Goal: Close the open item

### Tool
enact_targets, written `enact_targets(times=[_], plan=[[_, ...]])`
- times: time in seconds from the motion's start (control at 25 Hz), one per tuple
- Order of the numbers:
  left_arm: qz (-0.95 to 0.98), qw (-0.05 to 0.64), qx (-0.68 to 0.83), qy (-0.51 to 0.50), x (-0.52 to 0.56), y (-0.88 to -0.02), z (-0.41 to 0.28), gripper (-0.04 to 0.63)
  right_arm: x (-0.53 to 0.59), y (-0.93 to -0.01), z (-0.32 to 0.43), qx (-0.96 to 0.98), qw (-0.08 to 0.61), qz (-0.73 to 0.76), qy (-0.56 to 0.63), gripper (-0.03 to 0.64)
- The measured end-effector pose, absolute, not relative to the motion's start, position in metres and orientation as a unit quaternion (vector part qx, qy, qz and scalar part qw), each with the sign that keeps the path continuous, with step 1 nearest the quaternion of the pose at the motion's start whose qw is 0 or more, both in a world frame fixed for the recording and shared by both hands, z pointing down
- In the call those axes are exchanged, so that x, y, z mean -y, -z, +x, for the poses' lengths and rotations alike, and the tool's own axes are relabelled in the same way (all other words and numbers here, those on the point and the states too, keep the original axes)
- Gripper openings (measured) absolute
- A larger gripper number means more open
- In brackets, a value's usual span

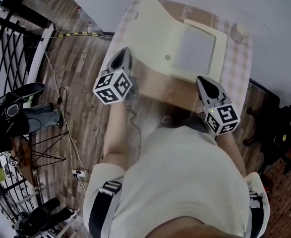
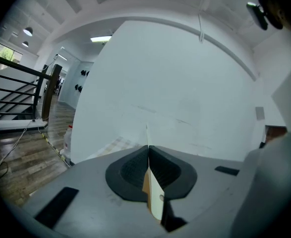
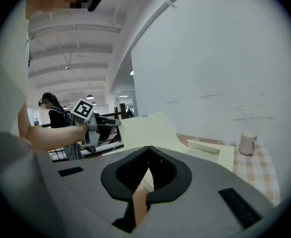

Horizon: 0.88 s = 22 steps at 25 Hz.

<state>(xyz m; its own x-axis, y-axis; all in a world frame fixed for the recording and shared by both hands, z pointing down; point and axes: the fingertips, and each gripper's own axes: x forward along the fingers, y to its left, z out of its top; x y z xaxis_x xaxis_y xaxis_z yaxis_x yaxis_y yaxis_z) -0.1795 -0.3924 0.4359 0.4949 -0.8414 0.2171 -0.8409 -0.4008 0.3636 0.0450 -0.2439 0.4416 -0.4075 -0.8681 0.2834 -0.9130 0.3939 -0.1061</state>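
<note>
Print on box (image 1: 161, 89) unreadable; left hand-held gripper (image 1: 122, 54) pinches flap (image 1: 146, 29).

Flat cream box (image 1: 177, 38), wide open

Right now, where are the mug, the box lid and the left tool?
mug (image 3: 248, 145), right gripper view, its side.
box lid (image 1: 152, 36), head view, its cream face.
left tool (image 2: 148, 151), left gripper view, where its tips meet.

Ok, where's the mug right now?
In the head view, the white mug stands at the far right corner of the checked tablecloth, just beyond the right edge of the open cardboard box.
</note>
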Motion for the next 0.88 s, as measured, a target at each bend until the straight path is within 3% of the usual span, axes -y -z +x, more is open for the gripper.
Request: enact_targets(times=[0.88], plan=[[0.85,0.174,0.496,-0.014,0.317,-0.393,-0.049,0.008,0.234,-0.408,0.152,0.848,0.049,0.518,-0.101,0.0]])
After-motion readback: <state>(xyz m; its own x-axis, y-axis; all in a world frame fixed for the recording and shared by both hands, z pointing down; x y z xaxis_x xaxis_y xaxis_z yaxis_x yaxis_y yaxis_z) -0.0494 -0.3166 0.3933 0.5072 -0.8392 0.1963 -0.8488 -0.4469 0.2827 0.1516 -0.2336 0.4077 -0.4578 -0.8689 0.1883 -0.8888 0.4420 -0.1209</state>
